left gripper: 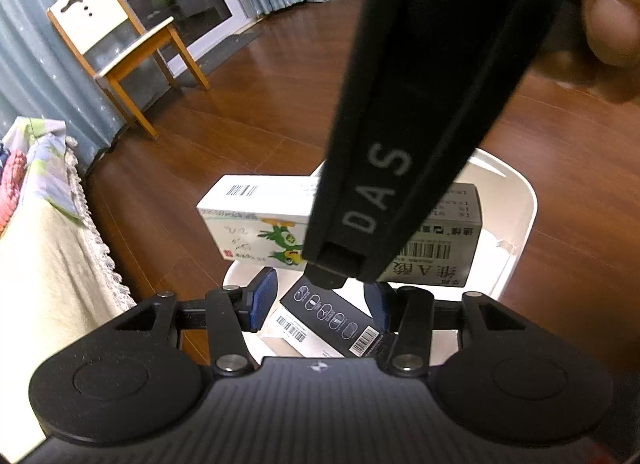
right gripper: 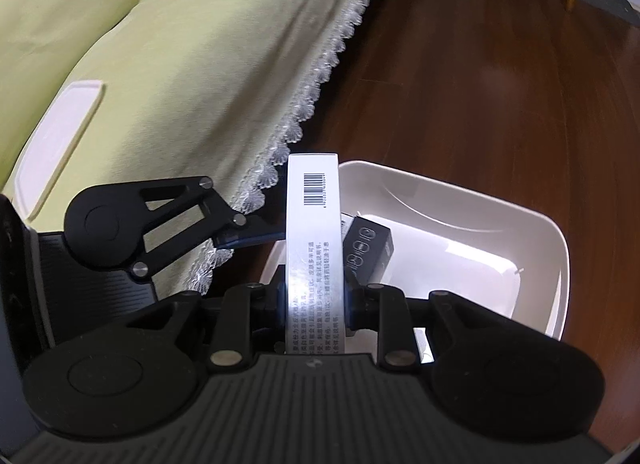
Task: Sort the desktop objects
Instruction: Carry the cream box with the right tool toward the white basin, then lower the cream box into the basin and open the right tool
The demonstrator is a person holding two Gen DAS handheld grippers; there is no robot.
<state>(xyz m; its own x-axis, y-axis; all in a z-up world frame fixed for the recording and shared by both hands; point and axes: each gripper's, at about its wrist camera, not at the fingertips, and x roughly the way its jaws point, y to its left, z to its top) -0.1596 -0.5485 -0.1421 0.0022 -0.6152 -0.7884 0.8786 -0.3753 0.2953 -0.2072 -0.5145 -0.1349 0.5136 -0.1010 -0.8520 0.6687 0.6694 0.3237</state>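
Observation:
My right gripper (right gripper: 314,304) is shut on a white medicine box (right gripper: 313,232) with a barcode and holds it on edge over the near left side of a white plastic bin (right gripper: 556,248). In the left wrist view that same box (left gripper: 256,224), with green frog art, hangs from the right gripper (left gripper: 332,268) above the bin (left gripper: 520,208). A black box (left gripper: 332,320) lies tilted inside the bin, also seen as the black box (right gripper: 368,248). My left gripper (left gripper: 322,304) hovers open above it, blue pads (left gripper: 264,300) apart and holding nothing.
The bin sits on a dark wooden floor (left gripper: 240,124). A sofa with a green lace-edged cover (right gripper: 180,64) is right beside it, and a white lid (right gripper: 56,144) lies on the sofa. A wooden chair (left gripper: 112,44) stands by the curtains. A thumb (left gripper: 612,28) shows top right.

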